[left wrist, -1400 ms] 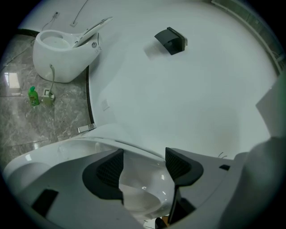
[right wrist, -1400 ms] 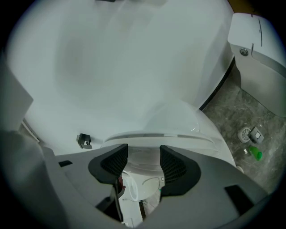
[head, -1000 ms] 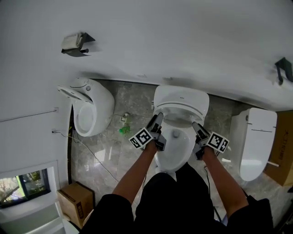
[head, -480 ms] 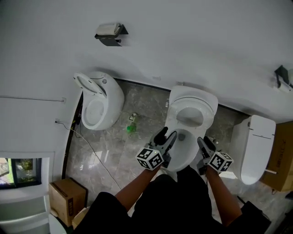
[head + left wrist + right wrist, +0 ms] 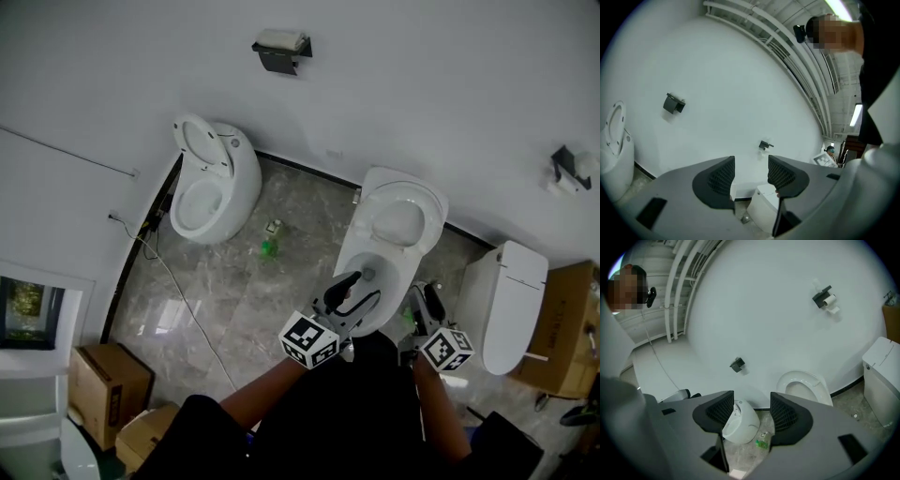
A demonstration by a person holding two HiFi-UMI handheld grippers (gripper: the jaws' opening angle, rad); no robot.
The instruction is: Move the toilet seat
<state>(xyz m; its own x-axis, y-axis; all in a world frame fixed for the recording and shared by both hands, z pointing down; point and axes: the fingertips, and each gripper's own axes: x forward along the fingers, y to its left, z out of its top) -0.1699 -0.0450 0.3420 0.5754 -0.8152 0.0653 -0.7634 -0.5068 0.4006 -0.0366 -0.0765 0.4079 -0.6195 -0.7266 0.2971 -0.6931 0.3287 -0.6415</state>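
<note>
Grey marble floor (image 5: 234,300) carries the middle toilet (image 5: 367,281), whose toilet seat (image 5: 398,221) stands raised at its back (the lift looks done). Just before that toilet, the left gripper (image 5: 361,287) is closing on nothing; the right gripper (image 5: 424,293) hangs spread and empty.

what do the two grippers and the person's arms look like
Both the left gripper and right gripper have grey bodies, two dark jaws with mesh-textured pads, and a white cube with black square markers. The left's jaws are closing with nothing between them. The forearms are bare below black clothing.
</note>
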